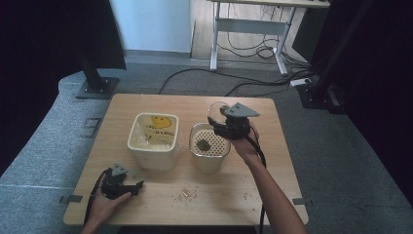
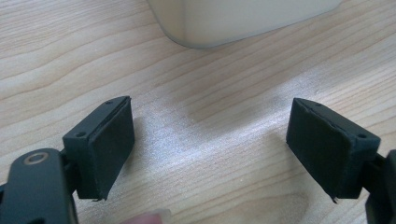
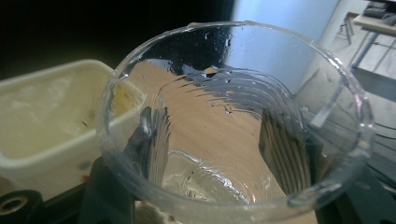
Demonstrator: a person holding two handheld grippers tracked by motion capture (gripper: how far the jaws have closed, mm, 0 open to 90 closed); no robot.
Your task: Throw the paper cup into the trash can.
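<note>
Pale wooden tabletop (image 1: 146,204) on a grey carpeted floor, with dark curtains either side, is where you are working. Your clear ribbed plastic cup (image 3: 233,130) sits clamped between the fingers of your right gripper (image 1: 225,123), held in the air at the far edge of the round cream container with a perforated lid (image 1: 209,153). In the right gripper view the cup's mouth faces the camera, the dark fingers (image 3: 285,154) showing through its walls on both sides, and it looks empty apart from droplets and a few specks.

Judge this cup as very light, thin-walled and springy: it will flex or crack under a hard squeeze and can slip because the plastic is smooth and wet-looking. Your grip across the ribbed mid-body is the sensible place, since the ribs stiffen it; avoid the bare rim, which would oval and pop free.

A dark clump (image 1: 203,144) lies on the perforated lid. Just to its left stands a square cream tub holding a crumpled yellow-printed bag (image 1: 152,139). Crumbs (image 1: 185,196) are scattered on the tabletop nearer you.

Your left gripper (image 1: 127,185) rests low on the tabletop near the square tub, its fingers (image 2: 109,149) spread wide with nothing between them.
</note>
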